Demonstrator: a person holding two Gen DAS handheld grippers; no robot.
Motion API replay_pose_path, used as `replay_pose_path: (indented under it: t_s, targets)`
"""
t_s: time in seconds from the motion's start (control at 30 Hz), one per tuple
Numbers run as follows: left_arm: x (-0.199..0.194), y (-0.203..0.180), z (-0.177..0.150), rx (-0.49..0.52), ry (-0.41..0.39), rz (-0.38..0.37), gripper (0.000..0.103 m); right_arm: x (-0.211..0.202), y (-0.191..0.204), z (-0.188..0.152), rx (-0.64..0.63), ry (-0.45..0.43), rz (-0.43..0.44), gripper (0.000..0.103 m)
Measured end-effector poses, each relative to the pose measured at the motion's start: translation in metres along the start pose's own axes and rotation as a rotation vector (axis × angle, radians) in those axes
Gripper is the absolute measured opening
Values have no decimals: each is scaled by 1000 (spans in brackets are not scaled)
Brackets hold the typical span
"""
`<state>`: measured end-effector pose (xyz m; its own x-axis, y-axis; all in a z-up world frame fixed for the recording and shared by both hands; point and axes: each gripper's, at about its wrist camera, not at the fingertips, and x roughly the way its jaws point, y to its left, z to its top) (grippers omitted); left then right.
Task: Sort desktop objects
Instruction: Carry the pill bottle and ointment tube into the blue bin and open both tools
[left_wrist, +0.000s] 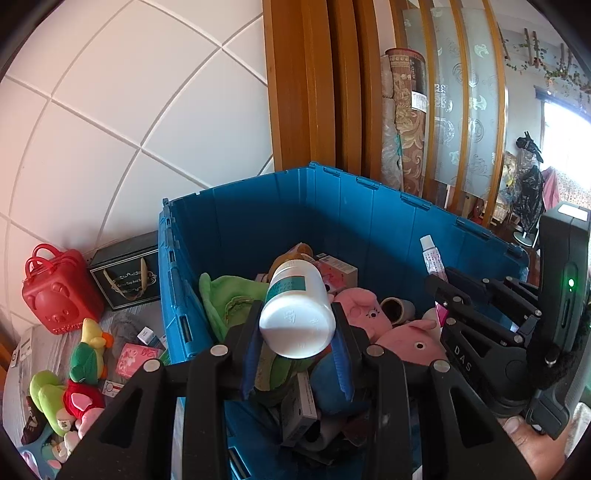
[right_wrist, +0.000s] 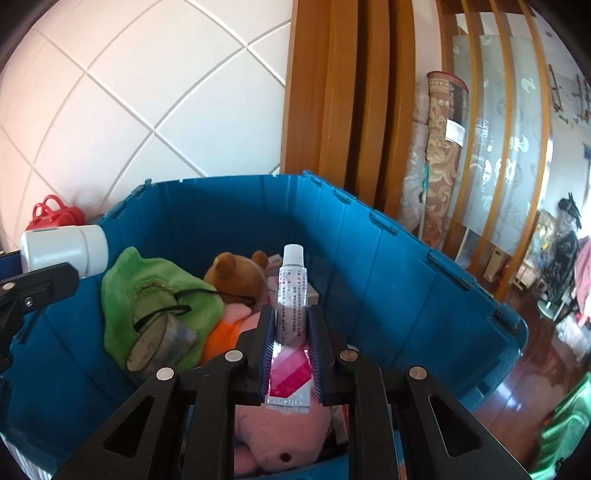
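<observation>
Two grippers hang over the blue bin (left_wrist: 258, 221): left gripper (left_wrist: 297, 343) part-spread, pinching a white bottle (left_wrist: 297, 314); right gripper (right_wrist: 291, 343) squeezed nearly together on a tube (right_wrist: 291, 295), soft toys below both.

The bin (left_wrist: 369, 221) is deep blue inside and out. The bottle (left_wrist: 299, 314) is white with a teal label band. The tube (right_wrist: 291, 295) has a white cap and a white body with fine print, then pink and magenta diagonal stripes toward its flat end. Both black claws carry blue pads (right_wrist: 267, 354). At 9 o'clock of the bin lie a red bag (left_wrist: 59, 291) with a bear face in relief and a black box (left_wrist: 127, 275) with gold lettering. Inside are a pink plush (left_wrist: 410, 339), a green plush (right_wrist: 147, 295) and a brown bear (right_wrist: 236, 273). The wall (left_wrist: 110, 110) is white tile with pale seams.
</observation>
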<state>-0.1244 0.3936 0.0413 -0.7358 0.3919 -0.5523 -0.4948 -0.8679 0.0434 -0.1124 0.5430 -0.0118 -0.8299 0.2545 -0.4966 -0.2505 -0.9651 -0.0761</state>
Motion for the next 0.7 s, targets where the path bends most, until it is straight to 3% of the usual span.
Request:
replay_pose_path:
  t_s: [0.3,0.37,0.4,0.43,0.47,0.5,0.53,0.7]
  targets:
    - [4,0,-1,-7,9,-20,34,3,-6,10,17,-11,-33,22]
    - [4,0,-2,-3,7,-16,37,-2,-7,11,27,-24,-31,42]
    - [2,0,-2,-5,2,-14,50,-5,-8,11,27,-30,-36,52]
    - [1,0,-2,-7,-3,-13,59,-8,-8,11,29,-37,-45,77]
    - [-2,1,-2,-10,-15,-11,74,-11,-8,11,31,-43,-48,94]
    - [-6,2,-2,-15,-39,-8,81,-15,-8,10,32,-54,-46,100]
    - [-12,3,-2,-18,-68,-5,82,-19,-8,10,37,-65,-43,103]
    - [-30,10,-3,-53,-117,5,82,-35,-15,11,93,-66,-28,103]
